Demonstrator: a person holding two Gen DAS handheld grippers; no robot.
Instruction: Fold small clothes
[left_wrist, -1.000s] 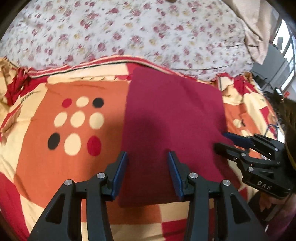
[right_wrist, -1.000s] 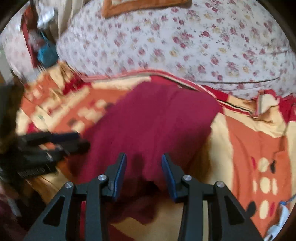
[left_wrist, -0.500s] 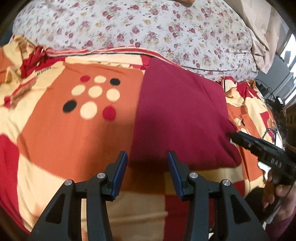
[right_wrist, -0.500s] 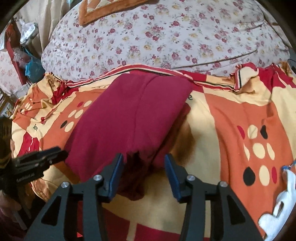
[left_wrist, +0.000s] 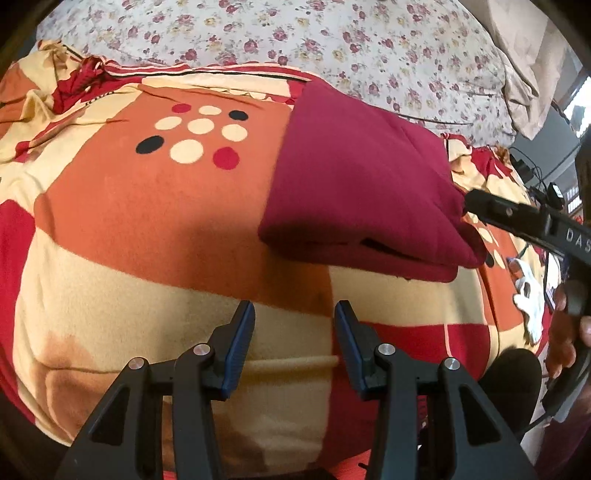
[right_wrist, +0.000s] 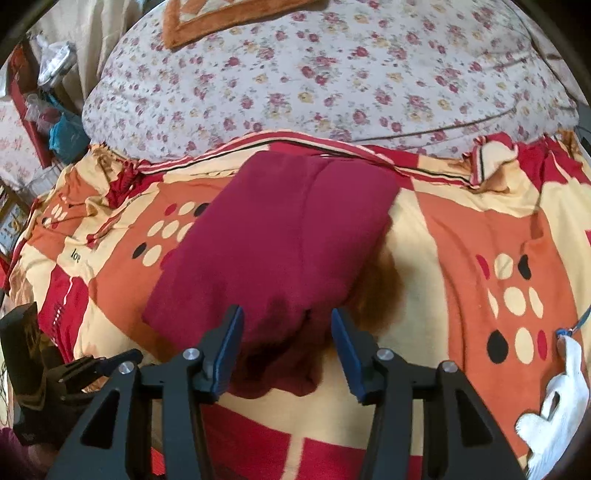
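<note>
Left gripper and right gripper, both with jaws apart and empty. The folded maroon fleece garment lies just ahead of the right gripper, long axis running away from it; the left stands farther off. Beneath: orange-and-cream patterned blanket, floral quilt behind.
</note>
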